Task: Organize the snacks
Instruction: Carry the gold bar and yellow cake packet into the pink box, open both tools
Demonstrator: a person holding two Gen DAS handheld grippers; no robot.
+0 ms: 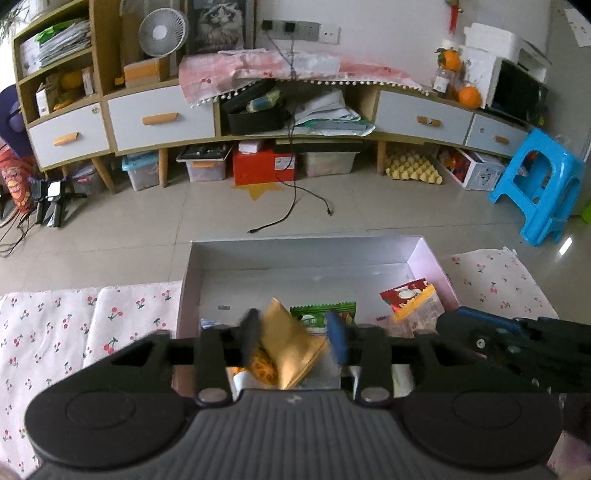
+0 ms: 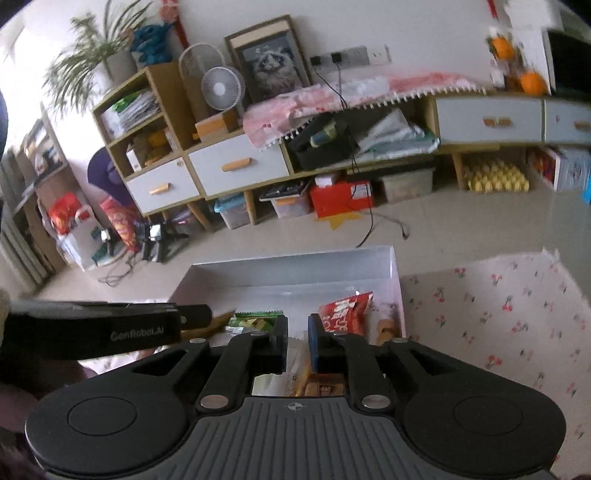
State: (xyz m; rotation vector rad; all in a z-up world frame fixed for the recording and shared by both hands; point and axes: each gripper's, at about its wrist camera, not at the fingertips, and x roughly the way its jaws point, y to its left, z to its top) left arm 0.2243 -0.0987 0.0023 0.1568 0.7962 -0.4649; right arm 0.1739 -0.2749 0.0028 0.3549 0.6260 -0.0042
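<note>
Left wrist view: a white open box [image 1: 430,258] sits on a cherry-print cloth [image 1: 48,325] spread over a tiled floor [image 1: 369,214]. Beyond it stand a long low cabinet [image 1: 162,118] with white drawers and orange handles, a small fan [image 1: 162,32], a framed cat picture [image 1: 218,26] and a blue stool [image 1: 543,184]. The left gripper [image 1: 295,332] hangs over the box's near edge, fingers apart, a gold snack packet [image 1: 291,354] loose between them. A green packet [image 1: 317,314] and a red-topped packet [image 1: 410,299] lie toward the box's right wall.

Right wrist view: the right gripper [image 2: 297,339] has its fingers slightly apart with nothing clamped, above packets at the box's near edge. The other gripper's side reads "GenRobot.AI" [image 2: 142,334]. Writing on the red packet [image 2: 343,314] is illegible.
</note>
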